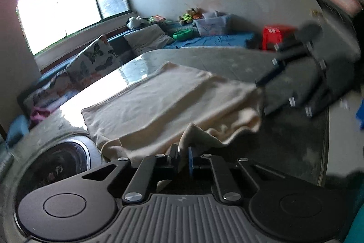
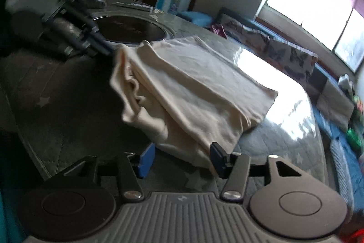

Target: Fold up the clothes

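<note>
A cream garment (image 1: 163, 104) lies partly folded on the glossy grey table (image 1: 284, 147). My left gripper (image 1: 183, 159) is shut on the garment's near edge, with cloth bunched between its pads. In the left wrist view my right gripper (image 1: 261, 85) sits at the garment's far right corner. In the right wrist view the cream garment (image 2: 193, 88) lies ahead, and my right gripper (image 2: 180, 159) is open with its jaws wide apart around the garment's near edge. My left gripper (image 2: 111, 49) shows there holding the far left corner.
A round dark inset (image 2: 134, 29) sits in the table beyond the garment. A sofa with butterfly cushions (image 1: 93, 58) runs along the window side. A red stool (image 1: 273, 35) and a clear bin (image 1: 211, 25) stand further off.
</note>
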The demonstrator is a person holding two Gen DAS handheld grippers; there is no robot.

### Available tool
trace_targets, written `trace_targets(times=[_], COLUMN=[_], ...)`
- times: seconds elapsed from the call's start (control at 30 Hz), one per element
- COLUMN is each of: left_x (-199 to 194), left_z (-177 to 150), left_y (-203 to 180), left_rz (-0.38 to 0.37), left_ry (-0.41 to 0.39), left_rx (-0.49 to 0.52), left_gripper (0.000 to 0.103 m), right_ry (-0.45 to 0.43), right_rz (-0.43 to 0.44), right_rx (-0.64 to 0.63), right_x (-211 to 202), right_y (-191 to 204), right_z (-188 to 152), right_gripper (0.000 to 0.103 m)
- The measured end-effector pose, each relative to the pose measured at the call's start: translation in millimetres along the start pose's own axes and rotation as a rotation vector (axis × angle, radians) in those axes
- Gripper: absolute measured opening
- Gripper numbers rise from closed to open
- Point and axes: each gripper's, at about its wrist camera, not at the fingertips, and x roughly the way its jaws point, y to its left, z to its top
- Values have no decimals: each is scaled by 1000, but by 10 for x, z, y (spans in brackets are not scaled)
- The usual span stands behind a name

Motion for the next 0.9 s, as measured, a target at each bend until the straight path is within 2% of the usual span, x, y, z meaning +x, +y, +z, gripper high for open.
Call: trace_targets(times=[0.17, 0.27, 0.33, 0.4, 0.53, 0.6, 0.67, 0.73, 0.8, 0.9], left_x=[60, 104, 94, 58, -27, -72, -115, -130, -107, -30], left_z=[149, 196, 200, 176, 49, -25, -95, -154, -199, -244], left_y=[179, 244, 247, 225, 168, 123, 89, 48, -7, -35], left_rz=[-21, -25, -28, -21, 6, 42, 72, 71, 92, 140], left_ry=[1, 7, 6, 1, 10, 20, 15, 21, 32, 46], left_rx=[-99, -131, -130, -110, -84, -70, -58, -41, -3, 45], left_gripper=[9, 9, 9, 13, 18, 41, 44, 45, 51, 51], right_ry=[-41, -65, -72, -61, -55, -57, -58, -63, -67, -77], right_rz=[3, 20, 40, 64, 111, 126, 135, 144, 140, 131], right_rx=[-45, -41, -20, 33, 129, 175, 206, 226, 233, 229], right_x=[124, 196, 234, 262, 278, 275, 275, 274, 280, 269], right_y=[63, 66, 43, -31, -205, -298, -362, -420, -451, -472], right_z=[49, 103, 145, 200, 296, 345, 399, 443, 486, 531], right_gripper=[56, 49, 29, 17, 13, 12, 12, 11, 11, 11])
